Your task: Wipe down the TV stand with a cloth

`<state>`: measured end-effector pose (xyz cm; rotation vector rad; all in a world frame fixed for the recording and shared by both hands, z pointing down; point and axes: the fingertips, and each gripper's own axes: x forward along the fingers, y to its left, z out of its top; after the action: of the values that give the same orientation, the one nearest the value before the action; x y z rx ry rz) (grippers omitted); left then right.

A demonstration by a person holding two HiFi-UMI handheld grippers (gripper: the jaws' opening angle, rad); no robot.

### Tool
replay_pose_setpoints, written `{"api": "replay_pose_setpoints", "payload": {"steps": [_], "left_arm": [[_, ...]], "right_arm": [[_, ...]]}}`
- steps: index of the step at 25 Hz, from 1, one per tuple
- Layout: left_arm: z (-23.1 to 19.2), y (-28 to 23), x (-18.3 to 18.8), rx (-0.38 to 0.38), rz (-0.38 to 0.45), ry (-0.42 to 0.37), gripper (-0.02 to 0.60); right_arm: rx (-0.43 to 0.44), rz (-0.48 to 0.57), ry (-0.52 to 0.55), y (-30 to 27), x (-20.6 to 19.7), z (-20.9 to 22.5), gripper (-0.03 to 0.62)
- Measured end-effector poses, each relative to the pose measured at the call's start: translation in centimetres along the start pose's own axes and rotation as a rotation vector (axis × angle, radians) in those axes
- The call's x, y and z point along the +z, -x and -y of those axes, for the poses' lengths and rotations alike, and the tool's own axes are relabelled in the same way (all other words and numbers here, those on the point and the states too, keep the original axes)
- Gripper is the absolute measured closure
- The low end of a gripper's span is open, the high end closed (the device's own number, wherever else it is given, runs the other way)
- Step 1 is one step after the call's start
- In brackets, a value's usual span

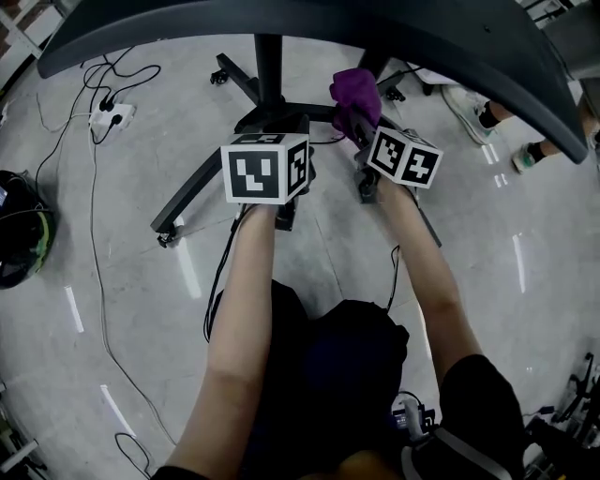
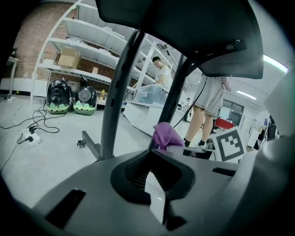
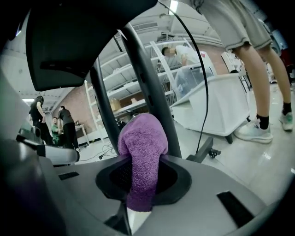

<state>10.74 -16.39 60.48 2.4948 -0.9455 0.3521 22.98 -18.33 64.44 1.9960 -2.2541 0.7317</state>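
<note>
The black TV stand rises as two poles (image 1: 269, 66) from wheeled base legs (image 1: 197, 187) under the dark TV (image 1: 309, 23). My right gripper (image 1: 361, 127) is shut on a purple cloth (image 1: 356, 94), held beside the right pole just above the base hub. In the right gripper view the cloth (image 3: 142, 152) bulges out of the right gripper (image 3: 143, 179) against the slanted pole (image 3: 147, 87). My left gripper (image 1: 281, 131) hovers over the hub, apart from the cloth, its jaws together with nothing in them. In the left gripper view the left gripper (image 2: 152, 173) faces the left pole (image 2: 115, 97), with the cloth (image 2: 167, 136) to its right.
A white power strip (image 1: 111, 117) with trailing cables lies on the grey floor at the left, near a black-and-green bag (image 1: 19, 230). A person's feet (image 1: 487, 117) stand at the right, close to the stand. Shelving and a white bin (image 3: 216, 101) are beyond.
</note>
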Motion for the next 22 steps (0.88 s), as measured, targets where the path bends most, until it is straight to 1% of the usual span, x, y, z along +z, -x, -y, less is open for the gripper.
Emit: {"api": "replay_pose_setpoints", "payload": {"steps": [6, 10, 14, 17, 19, 22], "left_arm": [[0.4, 0.1, 0.1, -0.008, 0.006, 0.006, 0.575], [1.1, -0.1, 0.2, -0.006, 0.013, -0.006, 0.574], [1.8, 0.1, 0.4, -0.013, 0.018, -0.023, 0.574], [2.0, 0.2, 0.4, -0.013, 0.017, -0.025, 0.575], [2.1, 0.2, 0.4, -0.013, 0.016, -0.028, 0.574], [2.2, 0.1, 0.4, -0.016, 0.015, -0.031, 0.574]], "right_arm": [[-0.064, 0.195, 0.152, 4.2, 7.5, -0.7, 0.505], [-0.085, 0.303, 0.146, 5.8, 11.8, -0.1, 0.505], [-0.101, 0.355, 0.129, 6.2, 14.8, 0.2, 0.505], [-0.105, 0.39, 0.146, 6.1, 16.6, -0.3, 0.505], [-0.104, 0.402, 0.157, 5.7, 17.4, -0.6, 0.505], [-0.107, 0.415, 0.136, 4.8, 18.0, -0.6, 0.505]]}}
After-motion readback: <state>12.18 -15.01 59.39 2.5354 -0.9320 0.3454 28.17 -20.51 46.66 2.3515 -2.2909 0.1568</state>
